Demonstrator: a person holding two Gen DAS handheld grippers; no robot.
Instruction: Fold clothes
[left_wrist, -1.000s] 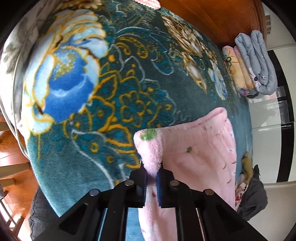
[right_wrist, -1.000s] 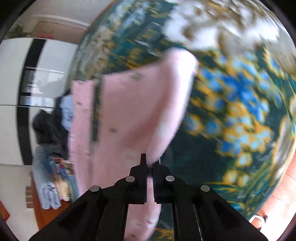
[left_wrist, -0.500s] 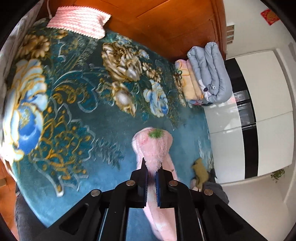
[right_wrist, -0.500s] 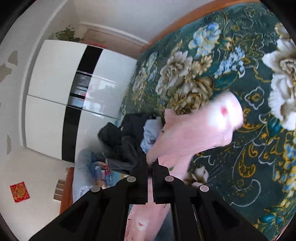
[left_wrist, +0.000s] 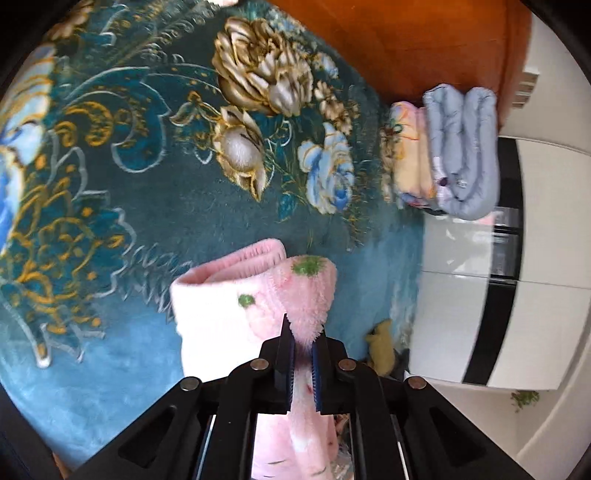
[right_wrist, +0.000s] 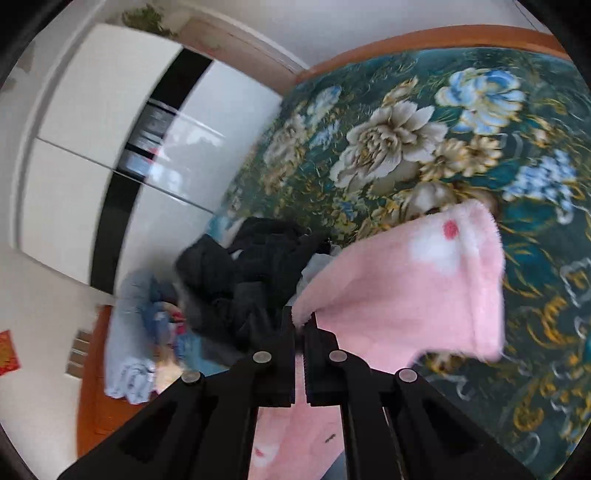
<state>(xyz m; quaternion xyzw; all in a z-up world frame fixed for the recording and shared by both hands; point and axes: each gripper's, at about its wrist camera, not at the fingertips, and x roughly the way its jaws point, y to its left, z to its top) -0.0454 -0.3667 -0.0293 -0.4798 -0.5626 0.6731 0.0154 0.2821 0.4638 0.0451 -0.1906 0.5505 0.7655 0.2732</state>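
Note:
A fluffy pink garment (left_wrist: 236, 310) with green and red spots hangs above the teal floral blanket (left_wrist: 129, 206) on the bed. My left gripper (left_wrist: 303, 341) is shut on one edge of it, and the cloth drapes down between the fingers. My right gripper (right_wrist: 300, 325) is shut on another edge of the same pink garment (right_wrist: 417, 291), which stretches out to the right above the blanket (right_wrist: 424, 122). The lower part of the garment is hidden behind both grippers.
Folded quilts (left_wrist: 458, 151), grey-blue and yellow, lie stacked at the bed's far edge by the wooden headboard (left_wrist: 406, 48). A pile of dark clothes (right_wrist: 240, 280) and a yellow item (left_wrist: 380, 349) lie near the white wardrobe (right_wrist: 92, 140).
Both grippers have lifted the pink garment off the blanket and swung it, so the views turned from the blanket up close to the bed's far side and the wardrobe. Both stay shut.

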